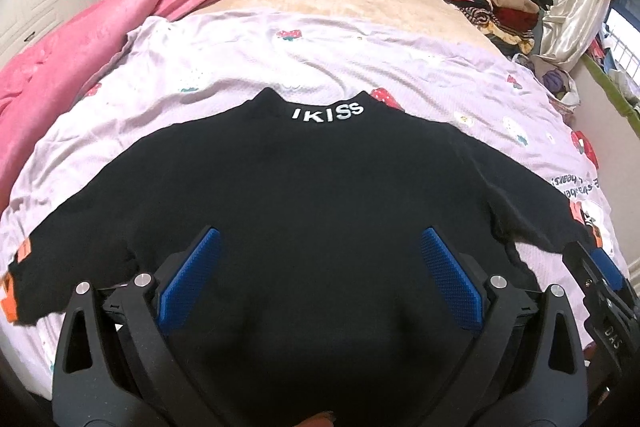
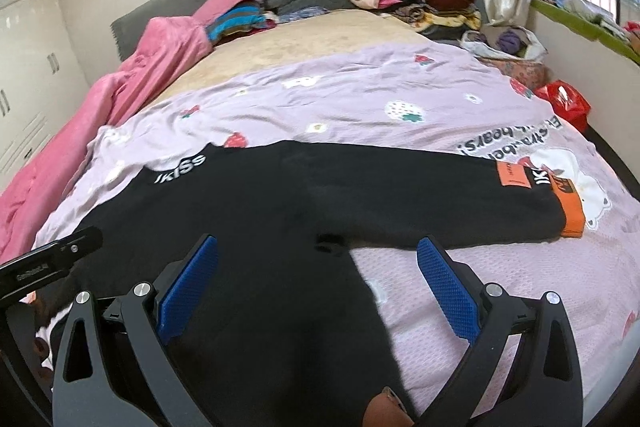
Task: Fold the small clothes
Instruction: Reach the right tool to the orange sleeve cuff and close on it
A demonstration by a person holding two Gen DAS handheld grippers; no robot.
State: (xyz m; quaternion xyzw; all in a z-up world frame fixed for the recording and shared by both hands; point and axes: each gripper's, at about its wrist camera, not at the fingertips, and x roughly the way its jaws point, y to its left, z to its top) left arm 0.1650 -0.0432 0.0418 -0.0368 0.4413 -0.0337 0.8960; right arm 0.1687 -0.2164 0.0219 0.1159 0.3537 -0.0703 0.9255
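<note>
My black sweater (image 1: 312, 195) lies spread flat near the bed's (image 2: 320, 39) front edge, sleeves out. Both my left claw (image 1: 318, 277) and right claw (image 2: 316, 287) hang released above it. Folding hasn't begun; next I'd pinch a sleeve (image 2: 440, 187).

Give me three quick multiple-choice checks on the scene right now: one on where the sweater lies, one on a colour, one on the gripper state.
1. Where does the black sweater lie?
A. On the lilac printed sheet
B. On the pink blanket
C. On the clothes pile

2. What colour are the sweater's cuffs?
A. Green
B. Orange
C. White

3. How do both grippers stand?
A. Both shut on cloth
B. One open, one shut
C. Both open

Answers:
1 A: the lilac printed sheet shows all round the spread sweater.
2 B: the right cuff is orange.
3 C: the left gripper and right gripper both show blue pads wide apart, holding nothing.
</note>
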